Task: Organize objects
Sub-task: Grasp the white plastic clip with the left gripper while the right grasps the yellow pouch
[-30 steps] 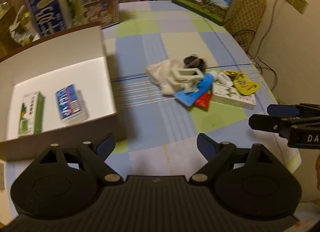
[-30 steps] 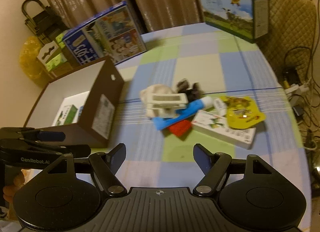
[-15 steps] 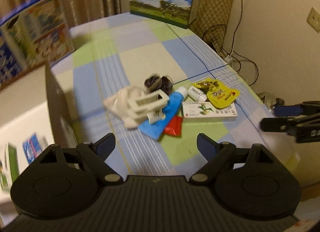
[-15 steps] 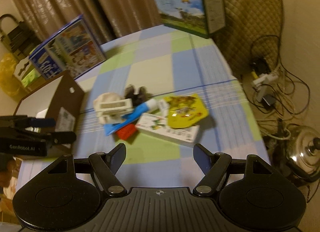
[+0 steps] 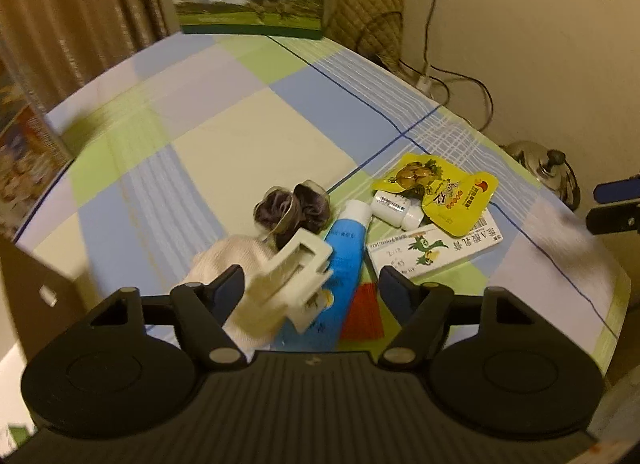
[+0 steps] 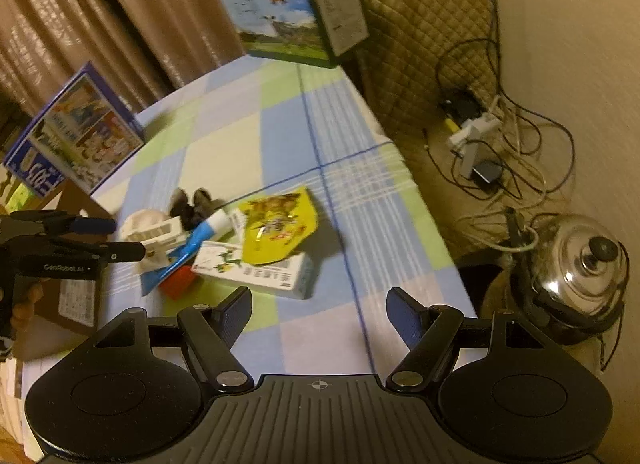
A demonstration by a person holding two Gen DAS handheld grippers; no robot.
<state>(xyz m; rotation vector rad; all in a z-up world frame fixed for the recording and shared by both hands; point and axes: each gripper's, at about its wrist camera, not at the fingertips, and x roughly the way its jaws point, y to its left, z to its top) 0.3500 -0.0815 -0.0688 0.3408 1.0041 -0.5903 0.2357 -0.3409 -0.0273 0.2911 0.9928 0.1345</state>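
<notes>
Hovering over the pile, your left gripper point(image 5: 311, 288) is spreading its fingers wide, gripping nothing. Between those fingers in the left view, a cream clip point(image 5: 298, 276) is lying on a white cloth point(image 5: 236, 264), touching a blue tube point(image 5: 340, 260). A red packet point(image 5: 362, 312) is peeking out beside the tube, just inside the right finger. Farther ahead, a dark scrunchie point(image 5: 292, 206) is sitting behind the clip, and a small bottle point(image 5: 394, 208), a yellow pouch point(image 5: 440, 188) and a white box point(image 5: 432, 250) are lying to the right, all on the checked tablecloth point(image 5: 248, 144).

Your right gripper point(image 6: 319, 314) is also holding its fingers apart and empty, hanging near the table's edge. From there the pile is lying ahead and to the left, with the white box nearest, apart from the fingers.
</notes>
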